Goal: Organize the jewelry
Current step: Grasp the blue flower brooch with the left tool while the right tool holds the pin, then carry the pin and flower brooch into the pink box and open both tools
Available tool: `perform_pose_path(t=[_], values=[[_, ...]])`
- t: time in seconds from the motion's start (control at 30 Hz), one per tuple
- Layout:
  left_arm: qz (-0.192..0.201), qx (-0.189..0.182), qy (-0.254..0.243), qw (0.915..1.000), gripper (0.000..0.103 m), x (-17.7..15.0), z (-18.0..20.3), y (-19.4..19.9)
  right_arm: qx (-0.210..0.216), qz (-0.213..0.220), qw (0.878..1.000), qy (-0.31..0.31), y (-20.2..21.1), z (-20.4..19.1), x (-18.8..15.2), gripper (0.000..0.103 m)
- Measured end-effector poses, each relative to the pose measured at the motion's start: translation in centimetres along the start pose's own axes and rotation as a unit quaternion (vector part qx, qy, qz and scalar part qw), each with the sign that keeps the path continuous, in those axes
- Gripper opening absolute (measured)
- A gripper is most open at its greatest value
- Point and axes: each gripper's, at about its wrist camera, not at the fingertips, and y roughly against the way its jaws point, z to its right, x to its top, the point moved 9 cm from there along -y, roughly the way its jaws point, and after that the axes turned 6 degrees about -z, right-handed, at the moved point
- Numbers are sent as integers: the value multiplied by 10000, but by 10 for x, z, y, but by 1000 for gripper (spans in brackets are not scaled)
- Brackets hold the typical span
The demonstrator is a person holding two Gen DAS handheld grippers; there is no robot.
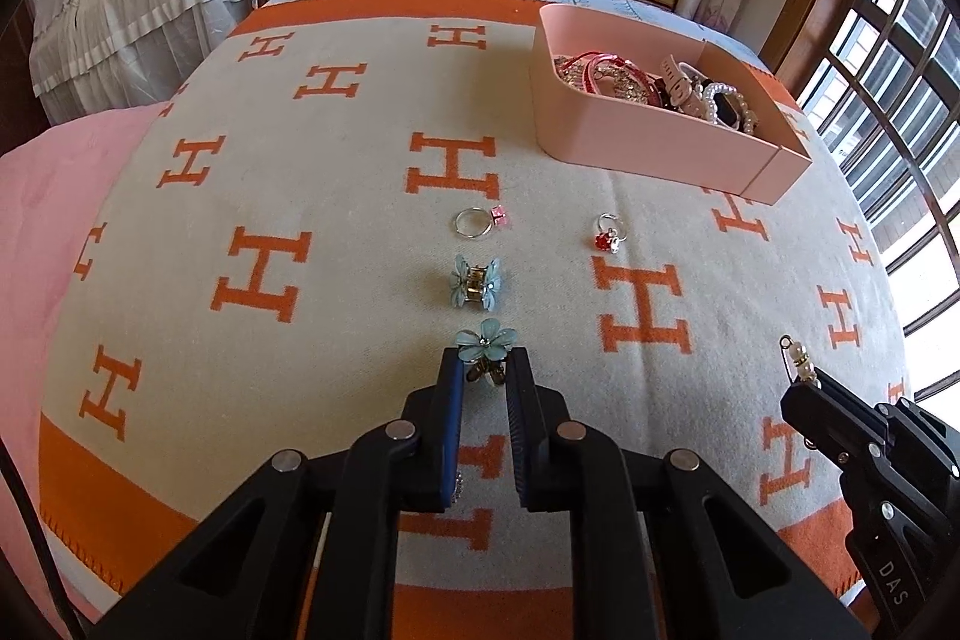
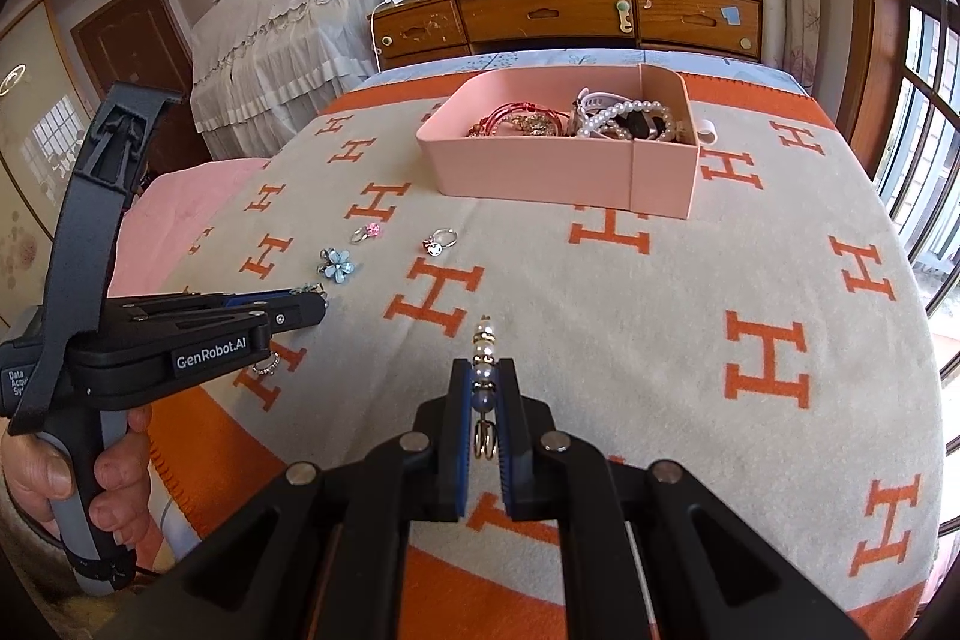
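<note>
Two grippers, both loaded: left gripper (image 1: 485, 370) pinches a pale-blue flower hair clip (image 1: 486, 340) by its tip; right gripper (image 2: 485, 382) clamped on a pearl-beaded safety pin (image 2: 485, 358). Either could slip on the way to the pink jewelry box (image 2: 540, 172), being small and held near the edge. Readable: "GenRobot.AI", "DAS".

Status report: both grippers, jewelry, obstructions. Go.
Left gripper shut on blue flower clip. Right gripper shut on pearl pin. Two rings, second clip loose on blanket; pink box path clear.
</note>
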Motion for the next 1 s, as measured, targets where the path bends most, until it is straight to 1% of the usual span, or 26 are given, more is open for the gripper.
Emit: perform_pose_path(t=[0.2,0.33,0.47,0.67,0.77,0.9,1.0], values=[[317,-99,-174,9993,12,6,13,23,12,87,10000,-18,7,1,2,7],[531,-189,-334,9979,12,16,26,38,59,200,9998,-74,14,5,11,7],[768,-249,-474,9956,12,30,39,53,152,402,9988,-220,24,14,30,7],[1063,-307,-633,9918,12,61,57,66,186,772,9954,-530,38,40,73,7],[1216,-363,-701,9894,12,80,65,67,383,831,9920,-873,37,60,94,7],[1324,-673,-714,9863,12,108,78,60,864,799,9814,-1514,23,84,116,7],[1348,-902,-743,9840,12,124,89,49,1091,779,9729,-1884,10,98,127,7]])
